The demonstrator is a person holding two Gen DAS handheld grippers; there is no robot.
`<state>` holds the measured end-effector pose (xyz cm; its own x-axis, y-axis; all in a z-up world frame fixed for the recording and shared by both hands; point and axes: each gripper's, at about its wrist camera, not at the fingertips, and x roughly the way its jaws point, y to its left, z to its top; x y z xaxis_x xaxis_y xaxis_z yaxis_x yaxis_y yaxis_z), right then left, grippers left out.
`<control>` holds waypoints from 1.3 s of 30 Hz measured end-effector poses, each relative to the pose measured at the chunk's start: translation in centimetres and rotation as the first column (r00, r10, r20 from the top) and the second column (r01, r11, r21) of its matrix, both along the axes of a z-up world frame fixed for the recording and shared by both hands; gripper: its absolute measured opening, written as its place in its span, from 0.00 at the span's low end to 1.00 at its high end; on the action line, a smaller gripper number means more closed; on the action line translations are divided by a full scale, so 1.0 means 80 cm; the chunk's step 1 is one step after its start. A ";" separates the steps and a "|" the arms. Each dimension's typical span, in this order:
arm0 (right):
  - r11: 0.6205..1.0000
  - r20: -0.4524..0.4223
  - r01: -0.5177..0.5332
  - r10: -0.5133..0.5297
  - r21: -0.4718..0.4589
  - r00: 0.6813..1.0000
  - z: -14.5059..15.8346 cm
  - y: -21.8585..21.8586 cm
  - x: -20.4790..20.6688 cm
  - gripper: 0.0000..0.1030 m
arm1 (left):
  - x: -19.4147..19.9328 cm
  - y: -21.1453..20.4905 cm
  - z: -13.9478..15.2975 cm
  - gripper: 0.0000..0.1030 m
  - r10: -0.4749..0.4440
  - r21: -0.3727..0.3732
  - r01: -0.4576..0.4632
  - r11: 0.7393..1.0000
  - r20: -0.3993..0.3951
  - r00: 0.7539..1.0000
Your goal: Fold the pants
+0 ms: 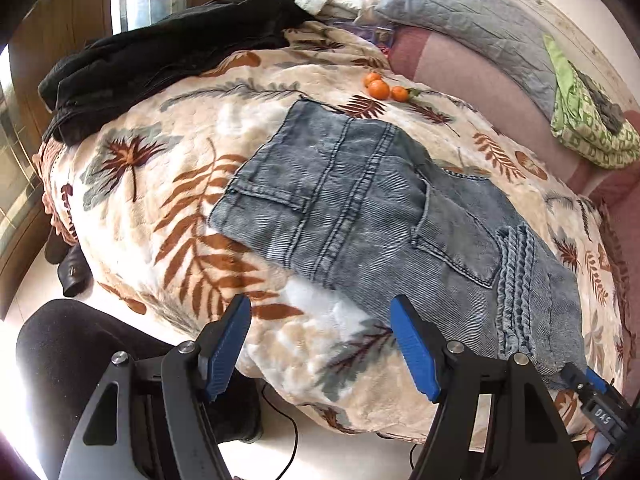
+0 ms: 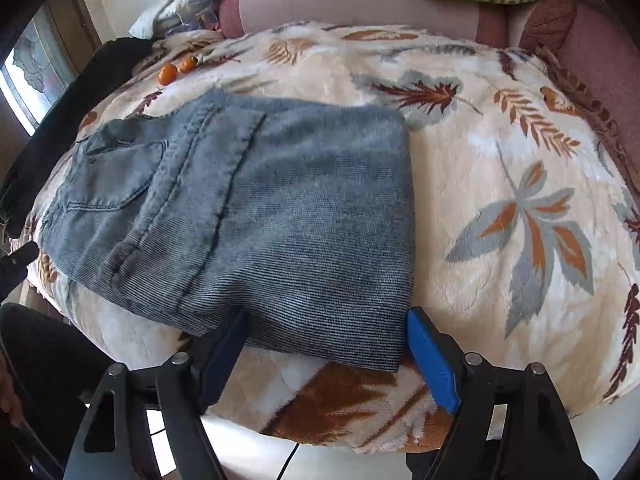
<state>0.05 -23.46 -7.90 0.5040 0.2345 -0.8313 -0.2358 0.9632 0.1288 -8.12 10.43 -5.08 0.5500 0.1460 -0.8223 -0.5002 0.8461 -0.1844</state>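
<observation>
Folded grey-blue denim pants [image 1: 360, 208] lie flat on a leaf-print blanket [image 1: 160, 200], back pockets up. They also show in the right wrist view [image 2: 260, 208] as a squarish bundle. My left gripper [image 1: 320, 344] is open and empty, just short of the pants' near edge, over the blanket. My right gripper [image 2: 326, 354] is open, its blue fingers [image 2: 430, 360] straddling the near right corner of the folded pants without closing on it. The right gripper's tip [image 1: 592, 396] also shows at the lower right of the left wrist view.
A black garment [image 1: 168, 52] lies at the blanket's far left. Three small oranges [image 1: 384, 88] sit beyond the pants. A grey pillow [image 1: 480, 12] and a green patterned cloth [image 1: 588, 120] rest on the pink surface behind. The blanket's front edge drops to a pale floor.
</observation>
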 end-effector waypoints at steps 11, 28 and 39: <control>0.972 0.169 0.193 -0.214 0.132 0.962 0.035 -0.044 -0.004 0.80 | 0.002 0.064 -0.043 0.70 0.083 -0.339 -0.067 0.938 0.034 0.996; 0.980 0.132 0.168 -0.182 0.107 0.974 0.018 -0.025 0.008 0.80 | 0.048 0.113 -0.053 0.22 0.182 -0.517 -0.082 0.852 0.145 0.972; 0.873 -0.115 -0.018 0.085 0.487 0.990 0.052 0.091 0.066 0.80 | 0.043 0.097 -0.027 0.18 0.081 -0.350 0.007 0.937 0.237 0.968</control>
<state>5.35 -16.14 -3.76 0.3765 0.6467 -0.6633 -0.2327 0.7590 0.6080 -4.70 18.18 -7.22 0.7395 -0.0986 -0.6660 -0.4319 0.6894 -0.5816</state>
